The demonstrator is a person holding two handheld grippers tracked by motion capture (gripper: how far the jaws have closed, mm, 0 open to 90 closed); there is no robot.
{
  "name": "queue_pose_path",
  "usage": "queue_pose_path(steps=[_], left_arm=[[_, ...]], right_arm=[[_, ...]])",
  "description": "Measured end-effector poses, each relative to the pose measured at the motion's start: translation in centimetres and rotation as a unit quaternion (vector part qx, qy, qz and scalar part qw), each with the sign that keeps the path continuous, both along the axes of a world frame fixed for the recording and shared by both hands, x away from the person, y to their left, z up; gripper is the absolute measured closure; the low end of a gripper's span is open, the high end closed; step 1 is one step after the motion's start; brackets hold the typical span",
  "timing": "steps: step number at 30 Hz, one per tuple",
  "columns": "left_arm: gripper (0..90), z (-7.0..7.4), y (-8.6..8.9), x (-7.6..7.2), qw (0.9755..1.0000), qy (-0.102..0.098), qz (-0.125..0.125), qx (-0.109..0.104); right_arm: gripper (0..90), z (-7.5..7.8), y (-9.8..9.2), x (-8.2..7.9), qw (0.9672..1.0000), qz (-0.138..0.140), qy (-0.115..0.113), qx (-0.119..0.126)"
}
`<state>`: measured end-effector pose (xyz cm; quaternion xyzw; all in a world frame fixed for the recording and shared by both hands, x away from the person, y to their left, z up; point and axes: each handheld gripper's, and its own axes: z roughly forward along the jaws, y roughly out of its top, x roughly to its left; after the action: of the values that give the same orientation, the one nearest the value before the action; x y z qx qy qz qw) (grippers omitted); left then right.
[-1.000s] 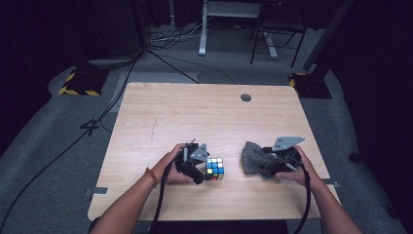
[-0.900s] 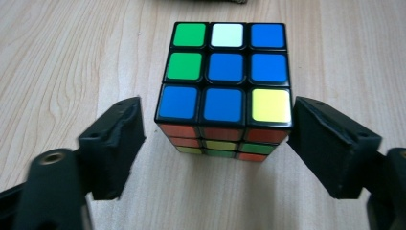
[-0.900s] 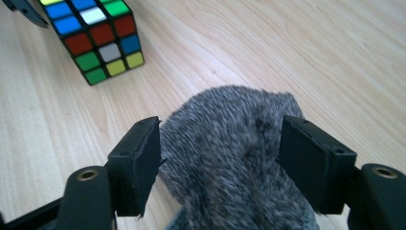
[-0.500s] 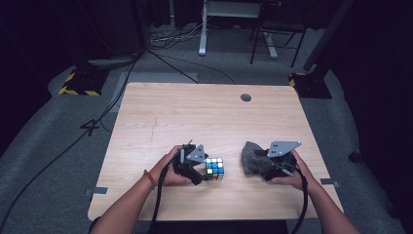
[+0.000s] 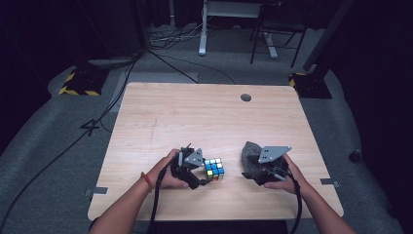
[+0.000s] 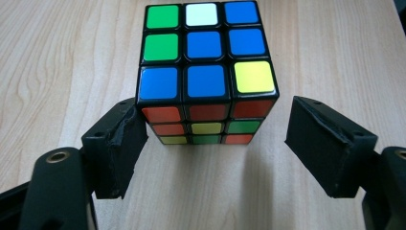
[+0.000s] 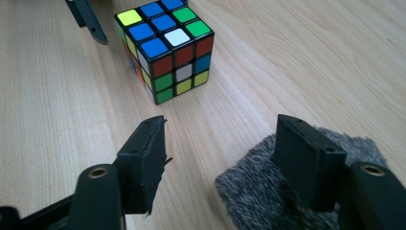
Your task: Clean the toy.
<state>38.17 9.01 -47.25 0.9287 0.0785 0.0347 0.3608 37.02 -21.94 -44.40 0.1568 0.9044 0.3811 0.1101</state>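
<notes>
While the left gripper (image 6: 210,143) sits at the puzzle cube (image 6: 206,72) on the counter (image 5: 195,117), its jaws have just been closing: one pad touches, the other's clear. Right gripper (image 7: 220,153): jaws apart, just been narrowing, one over the grey furry cloth (image 7: 258,191).

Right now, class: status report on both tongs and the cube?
Left tongs closing around cube, one pad touching. Right tongs open, over grey furry cloth. Nothing in the way.
</notes>
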Motion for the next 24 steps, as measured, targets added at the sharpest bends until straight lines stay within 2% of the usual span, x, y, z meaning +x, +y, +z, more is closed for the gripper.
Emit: queue_pose_path(steps=[4,8,12,20,24], left_arm=[[24.6,-0.1,0.0,-0.2,0.9999,0.006,-0.009,0.013],[27.3,-0.2,-0.5,-0.5,0.9996,0.001,-0.020,0.019],[28.9,-0.1,-1.1,-0.8,0.9996,-0.009,-0.015,0.024],[32.5,-0.1,-1.9,-1.4,0.9993,-0.007,-0.031,0.021],[35.1,-0.1,-1.5,-1.3,0.9994,0.000,-0.033,0.015]], right_arm=[[37.0,-0.4,0.3,0.0,1.0000,0.002,0.005,-0.004],[38.4,-0.8,0.6,0.0,1.0000,-0.003,0.004,0.000],[39.4,-0.9,0.9,-0.1,1.0000,0.004,0.004,0.005],[40.1,-1.4,1.8,-0.5,0.9997,0.019,0.015,0.006],[40.7,-1.6,2.5,-0.9,0.9997,0.024,0.008,0.004]])
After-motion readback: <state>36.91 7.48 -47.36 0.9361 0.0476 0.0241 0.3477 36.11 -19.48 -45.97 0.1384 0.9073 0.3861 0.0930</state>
